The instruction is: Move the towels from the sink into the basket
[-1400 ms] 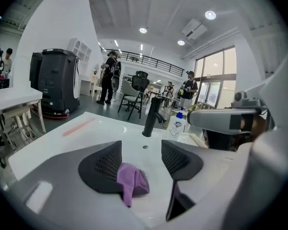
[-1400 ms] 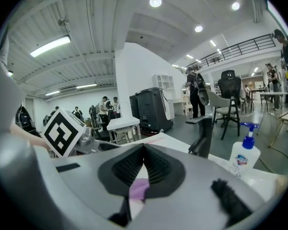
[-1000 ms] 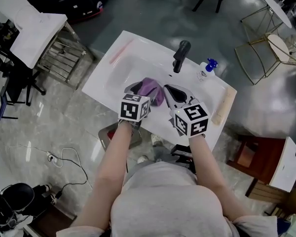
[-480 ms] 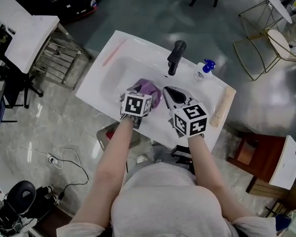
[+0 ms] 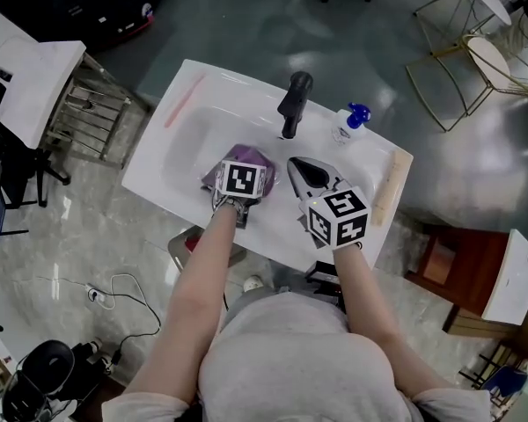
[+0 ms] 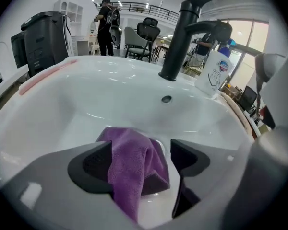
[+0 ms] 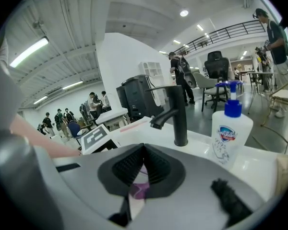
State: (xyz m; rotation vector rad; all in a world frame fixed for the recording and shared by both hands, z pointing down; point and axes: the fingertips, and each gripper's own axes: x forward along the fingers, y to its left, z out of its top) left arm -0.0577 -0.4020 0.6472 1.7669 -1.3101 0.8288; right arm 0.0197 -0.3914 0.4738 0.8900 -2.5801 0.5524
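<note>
Purple towel (image 6: 129, 147) lies in the sink (image 6: 86, 95) between the just-opened wide jaws of the left gripper (image 6: 140, 161), ungripped; closing on it seems next, right gripper (image 7: 143, 164) is closed

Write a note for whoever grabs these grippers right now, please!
Left gripper: jaws open, and they have just been opening. It is low in the sink, with the purple towel between the jaws but not clamped.
Right gripper: jaws shut, holding nothing, over the right part of the sink.
Done: nothing moved yet. The one towel that shows is in the sink.
Left: probably close the left jaws on the towel, lift it out and carry it to the basket, which I can't clearly make out in any view.
</note>
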